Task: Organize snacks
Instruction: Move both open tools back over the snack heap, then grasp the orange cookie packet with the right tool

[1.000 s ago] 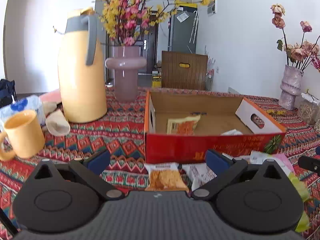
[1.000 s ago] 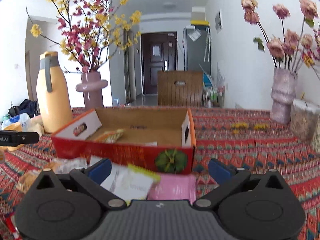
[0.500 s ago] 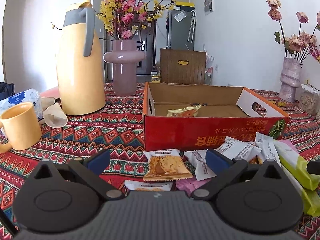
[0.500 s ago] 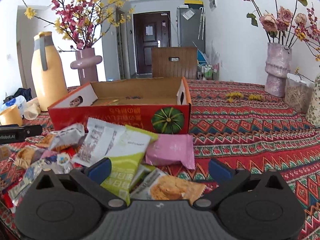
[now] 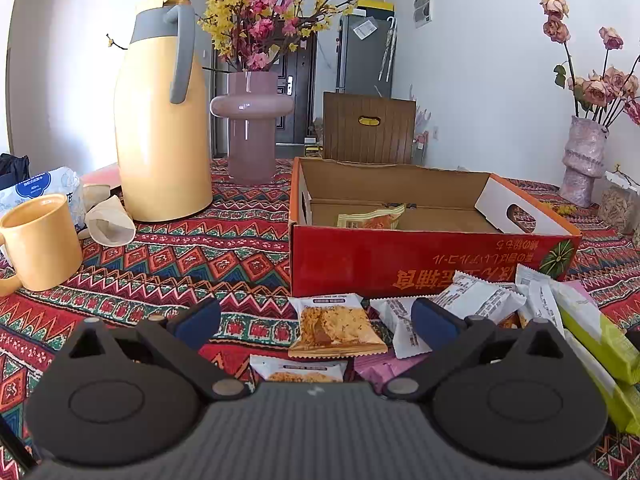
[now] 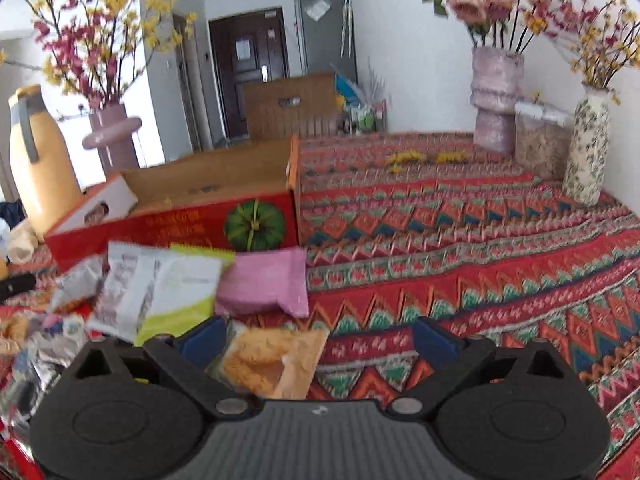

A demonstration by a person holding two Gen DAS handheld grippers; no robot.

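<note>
A red cardboard box (image 5: 432, 258) stands open on the patterned tablecloth, with one orange snack packet (image 5: 370, 218) inside. A heap of snack packets lies in front of it. My left gripper (image 5: 316, 322) is open and empty, hovering over a biscuit packet (image 5: 336, 326); white packets (image 5: 476, 300) and green packets (image 5: 596, 328) lie to its right. In the right wrist view the box (image 6: 180, 220) is at upper left. My right gripper (image 6: 318, 338) is open and empty, over an orange biscuit packet (image 6: 272, 360); a pink packet (image 6: 266, 282) and a white-green packet (image 6: 176, 288) lie beyond.
A yellow thermos jug (image 5: 160, 120), a pink vase of flowers (image 5: 252, 128), a yellow mug (image 5: 38, 242) and a paper cup (image 5: 110, 224) stand left of the box. Vases (image 6: 496, 100) and a jar (image 6: 540, 144) stand far right. Patterned cloth (image 6: 480, 260) spreads right of the heap.
Both grippers have pulled back from the box and tipped down, so the snack heap now shows in front of it. The right gripper has also swung to the right. Both stay open.
</note>
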